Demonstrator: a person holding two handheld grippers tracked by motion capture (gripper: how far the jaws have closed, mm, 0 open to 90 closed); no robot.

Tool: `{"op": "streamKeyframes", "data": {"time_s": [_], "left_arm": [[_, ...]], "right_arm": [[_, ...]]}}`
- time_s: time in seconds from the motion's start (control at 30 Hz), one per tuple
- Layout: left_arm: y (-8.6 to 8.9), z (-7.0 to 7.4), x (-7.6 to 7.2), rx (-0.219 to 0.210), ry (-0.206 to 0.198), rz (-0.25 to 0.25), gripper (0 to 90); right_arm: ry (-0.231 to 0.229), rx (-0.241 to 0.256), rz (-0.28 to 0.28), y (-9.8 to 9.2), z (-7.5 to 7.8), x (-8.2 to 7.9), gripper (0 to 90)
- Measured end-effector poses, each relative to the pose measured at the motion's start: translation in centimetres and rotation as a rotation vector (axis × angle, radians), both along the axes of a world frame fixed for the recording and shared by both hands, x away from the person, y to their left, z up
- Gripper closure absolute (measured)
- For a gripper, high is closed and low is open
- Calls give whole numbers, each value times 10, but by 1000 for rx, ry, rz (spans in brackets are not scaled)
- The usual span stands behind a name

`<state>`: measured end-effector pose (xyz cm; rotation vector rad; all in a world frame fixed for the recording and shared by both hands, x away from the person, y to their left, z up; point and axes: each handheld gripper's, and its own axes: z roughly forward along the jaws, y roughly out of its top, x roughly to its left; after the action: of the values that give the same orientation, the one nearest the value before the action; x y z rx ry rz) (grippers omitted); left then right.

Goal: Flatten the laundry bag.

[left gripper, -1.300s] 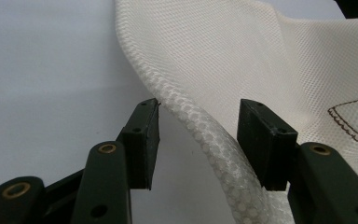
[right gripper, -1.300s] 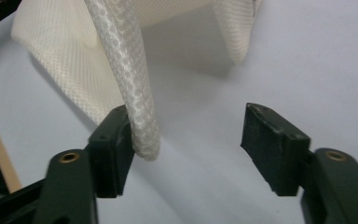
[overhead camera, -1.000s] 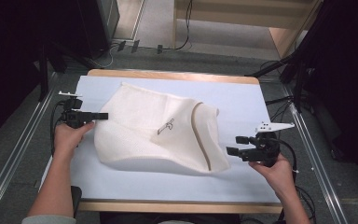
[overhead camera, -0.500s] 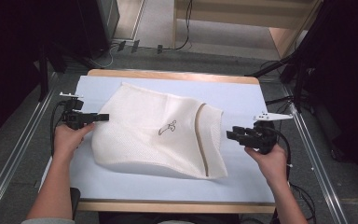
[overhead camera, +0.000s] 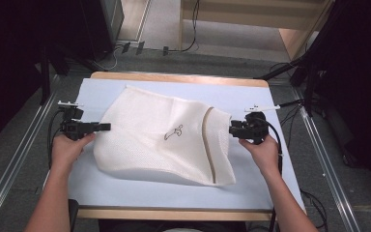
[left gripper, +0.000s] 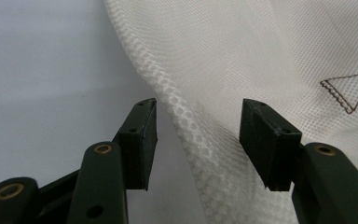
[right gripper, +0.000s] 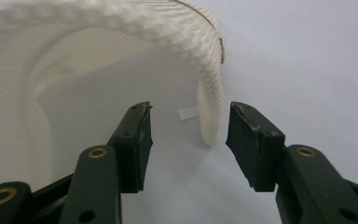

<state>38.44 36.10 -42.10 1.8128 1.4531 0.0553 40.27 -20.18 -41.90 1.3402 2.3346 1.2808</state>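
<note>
- White mesh garment (overhead camera: 166, 140) is lying spread on the pale blue counter (overhead camera: 261, 188).
- Left tool (left gripper: 198, 140) is gaping, jaws straddling the garment's edge.
- Right tool (right gripper: 189, 140) is gaping around the opposite rim.

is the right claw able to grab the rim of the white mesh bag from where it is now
Probably yes. The right claw is open, and the curled rim of the white mesh bag stands between its jaws with nothing blocking it. Closing should catch it.
</note>
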Motion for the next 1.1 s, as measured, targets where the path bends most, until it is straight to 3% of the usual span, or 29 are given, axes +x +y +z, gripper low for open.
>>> {"op": "streamKeyframes", "data": {"time_s": [0.13, 0.27, 0.37, 0.43, 0.5, 0.57, 0.73, 0.77, 0.83, 0.97, 1.1], "left_arm": [[4, 4, -11, -13, -8, 7, 467], [9, 6, -21, -24, -10, 12, 453], [8, 0, -26, -60, 31, 9, 455], [4, -5, -26, -44, 68, -1, 461], [1, -9, -26, -33, 93, -11, 483], [0, -13, -25, -35, 106, -18, 513], [-8, -22, -22, -14, 172, -57, 795], [-9, -23, -21, -10, 178, -64, 850], [-11, -23, -18, -17, 183, -77, 876], [-10, -18, -14, 0, 148, -69, 888], [2, -16, -8, -2, 133, -22, 887]], "right_arm": [[-1, -27, -26, -1, -6, 13, 507], [-5, -14, -21, 0, -10, 27, 573], [-11, -7, -24, 1, -12, 35, 703], [-11, -3, -34, 0, -12, 38, 831], [-15, 10, -41, -1, -11, 41, 866], [-26, 7, -52, -2, -9, 42, 868], [-82, -3, -76, -7, 0, 47, 868], [-112, -6, -85, -9, 3, 49, 868], [-140, -1, -96, -12, 6, 52, 866], [-106, 2, -97, -16, 1, 58, 848], [-65, 24, -76, -21, -3, 57, 738]]}}
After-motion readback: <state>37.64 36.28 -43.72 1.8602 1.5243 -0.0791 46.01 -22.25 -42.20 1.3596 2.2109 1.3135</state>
